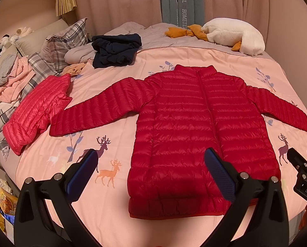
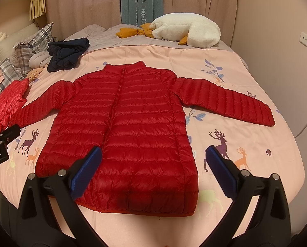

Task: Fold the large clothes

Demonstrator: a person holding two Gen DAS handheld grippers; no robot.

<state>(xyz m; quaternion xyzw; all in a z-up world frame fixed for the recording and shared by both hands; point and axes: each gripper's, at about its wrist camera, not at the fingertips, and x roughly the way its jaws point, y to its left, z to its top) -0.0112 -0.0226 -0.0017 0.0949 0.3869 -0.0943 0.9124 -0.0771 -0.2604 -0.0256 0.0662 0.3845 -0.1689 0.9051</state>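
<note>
A red quilted puffer jacket [image 1: 194, 123] [image 2: 120, 127] lies flat and zipped on the pink bedspread [image 1: 104, 205], front up, collar away from me, both sleeves spread out sideways. My left gripper [image 1: 151, 156] hovers open above the jacket's lower left hem, holding nothing. My right gripper [image 2: 153, 154] hovers open above the lower right hem, also holding nothing. Each gripper shows at the edge of the other's view, the right gripper [image 1: 301, 164] beside the jacket's right side and the left gripper [image 2: 1, 144] near the left sleeve.
A second, brighter red puffer jacket [image 1: 36, 113] lies crumpled at the left. A dark navy garment [image 1: 114, 49], plaid pillows [image 1: 67, 39] and a white plush goose [image 1: 233, 35] sit at the far side. Curtains [image 2: 87, 4] hang behind the bed.
</note>
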